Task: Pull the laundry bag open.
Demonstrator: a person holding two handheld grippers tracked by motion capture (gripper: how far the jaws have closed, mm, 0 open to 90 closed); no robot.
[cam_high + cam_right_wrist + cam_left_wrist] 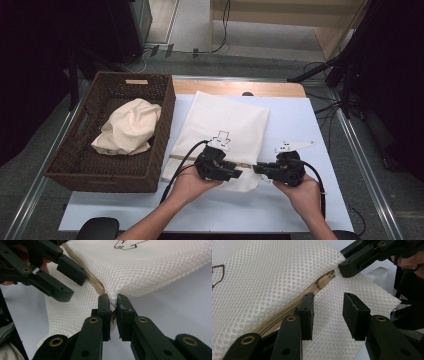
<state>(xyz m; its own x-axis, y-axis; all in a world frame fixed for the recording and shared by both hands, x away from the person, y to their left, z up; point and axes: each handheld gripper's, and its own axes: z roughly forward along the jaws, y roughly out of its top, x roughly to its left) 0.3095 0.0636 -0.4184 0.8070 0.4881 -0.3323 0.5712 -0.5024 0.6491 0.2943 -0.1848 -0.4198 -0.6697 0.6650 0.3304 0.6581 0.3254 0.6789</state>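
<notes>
A white mesh bag (220, 131) lay flat on the table (300, 125), just beside a wicker basket (160, 145) holding a cream cloth (127, 125). The right gripper (113, 302) pinched the bag's edge at the zipper's end. The left gripper (328, 306) stood apart, gripping nothing, over the zipper (284, 313), near its tan pull (323, 281).

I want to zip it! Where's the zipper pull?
In the left gripper view, the zipper pull sits on the mesh bag, just ahead of the open left gripper.
</notes>
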